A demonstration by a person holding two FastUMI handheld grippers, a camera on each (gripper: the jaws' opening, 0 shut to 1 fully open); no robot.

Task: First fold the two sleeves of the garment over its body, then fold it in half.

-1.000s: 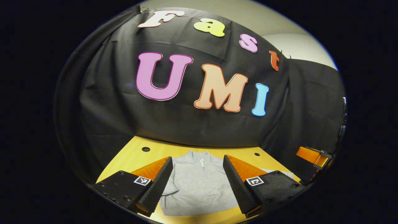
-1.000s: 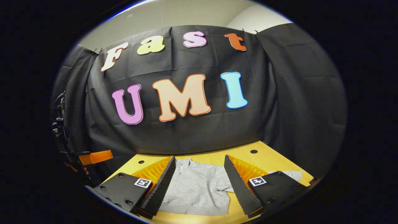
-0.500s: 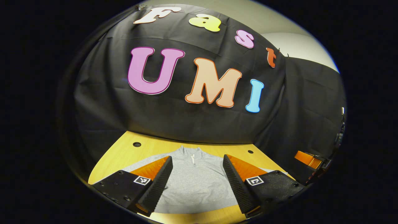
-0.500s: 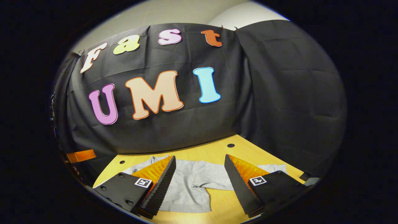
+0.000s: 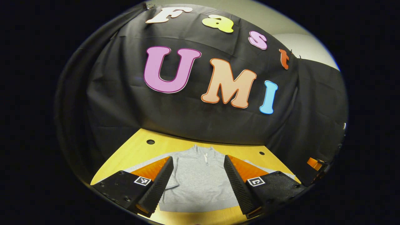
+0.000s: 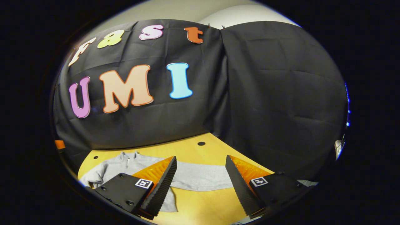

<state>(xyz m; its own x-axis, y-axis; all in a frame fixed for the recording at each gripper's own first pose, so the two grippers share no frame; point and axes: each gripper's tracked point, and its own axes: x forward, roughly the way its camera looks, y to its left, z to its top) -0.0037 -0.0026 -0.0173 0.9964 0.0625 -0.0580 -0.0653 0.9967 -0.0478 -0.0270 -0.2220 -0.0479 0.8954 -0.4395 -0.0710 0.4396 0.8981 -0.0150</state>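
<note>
Risk: snagging only the top layer of garment [image 5: 197, 184] at right sleeve [image 6: 200, 176] (still flat). Left gripper [image 5: 197, 184], right gripper [image 6: 200, 184]: both wide open, empty.

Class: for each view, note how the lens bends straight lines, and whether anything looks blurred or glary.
Left gripper view: table back edge bows, sweater sharp, no glare. Right gripper view: curtain folds curve outward, sleeve and table sharp, light even, a small bright glint at the far right edge.
</note>
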